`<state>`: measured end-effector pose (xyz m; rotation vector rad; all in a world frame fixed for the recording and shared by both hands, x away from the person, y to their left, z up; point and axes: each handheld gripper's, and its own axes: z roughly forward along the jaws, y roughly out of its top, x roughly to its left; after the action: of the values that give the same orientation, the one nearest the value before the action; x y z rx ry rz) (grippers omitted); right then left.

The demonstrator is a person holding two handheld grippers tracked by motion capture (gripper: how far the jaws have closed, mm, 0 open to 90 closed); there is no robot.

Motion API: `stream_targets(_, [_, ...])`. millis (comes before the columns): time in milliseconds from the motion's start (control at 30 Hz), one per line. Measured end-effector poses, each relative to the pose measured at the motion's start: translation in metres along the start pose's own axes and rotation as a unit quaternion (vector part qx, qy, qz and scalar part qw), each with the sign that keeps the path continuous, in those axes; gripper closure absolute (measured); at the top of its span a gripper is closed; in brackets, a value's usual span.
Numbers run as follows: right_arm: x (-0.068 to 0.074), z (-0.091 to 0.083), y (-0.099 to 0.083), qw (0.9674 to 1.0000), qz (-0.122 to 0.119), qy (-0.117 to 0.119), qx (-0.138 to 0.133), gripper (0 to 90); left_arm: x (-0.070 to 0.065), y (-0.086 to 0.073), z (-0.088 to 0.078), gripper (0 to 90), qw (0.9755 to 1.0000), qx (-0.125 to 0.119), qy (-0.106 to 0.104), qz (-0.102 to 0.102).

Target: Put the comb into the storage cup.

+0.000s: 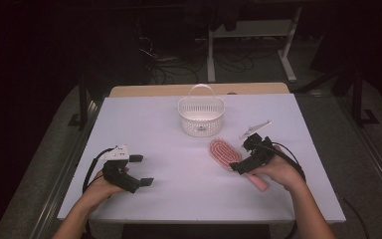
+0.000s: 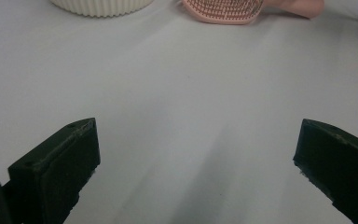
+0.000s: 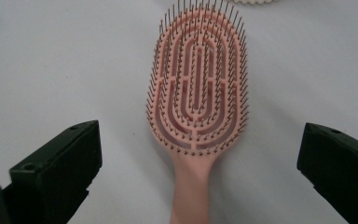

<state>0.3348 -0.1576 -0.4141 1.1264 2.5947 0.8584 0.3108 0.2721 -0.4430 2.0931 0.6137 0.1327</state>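
A pink hairbrush [image 1: 223, 151] lies bristles up on the white table [image 1: 154, 124], right of centre, with its handle [image 1: 259, 182] toward the person. My right gripper [image 1: 244, 155] hovers over the brush where head meets handle. In the right gripper view the brush [image 3: 198, 88] lies between the jaws, and the right gripper [image 3: 200, 140] is open wide, touching nothing. My left gripper [image 1: 142, 170] rests open near the front left. In the left gripper view the left gripper [image 2: 199, 137] has only bare table between its jaws, and the brush [image 2: 223, 9] lies far ahead.
A white slotted basket [image 1: 201, 117] with an upright handle stands at the back centre of the table, just beyond the brush, and its base [image 2: 100, 5] is in the left gripper view. A wooden surface [image 1: 154, 90] borders the far edge. Desk legs and cables stand on the dark floor behind.
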Motion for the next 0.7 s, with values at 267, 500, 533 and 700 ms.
stream_targets(267, [0.0005, 0.0025, -0.0016, 0.9998, -0.001, 0.004, 0.022, 0.0, -0.0002, -0.0003, 0.0001, 0.0, 1.0000, 0.001, 0.000, 0.000])
stream_targets(500, [0.0006, 0.0032, -0.0026, 0.9993, 0.000, 0.005, 0.036, 1.5, -0.0005, -0.0004, 0.0000, 0.0, 1.0000, 0.000, 0.001, -0.001])
stream_targets(533, [0.0004, 0.0033, -0.0027, 0.9993, 0.000, 0.005, 0.038, 1.5, -0.0005, -0.0004, 0.0001, 0.0, 1.0000, 0.000, 0.001, -0.001])
stream_targets(700, [0.0005, 0.0052, -0.0039, 0.9987, 0.002, 0.006, 0.051, 1.7, -0.0005, -0.0004, -0.0001, 0.0, 1.0000, 0.001, 0.001, 0.000])
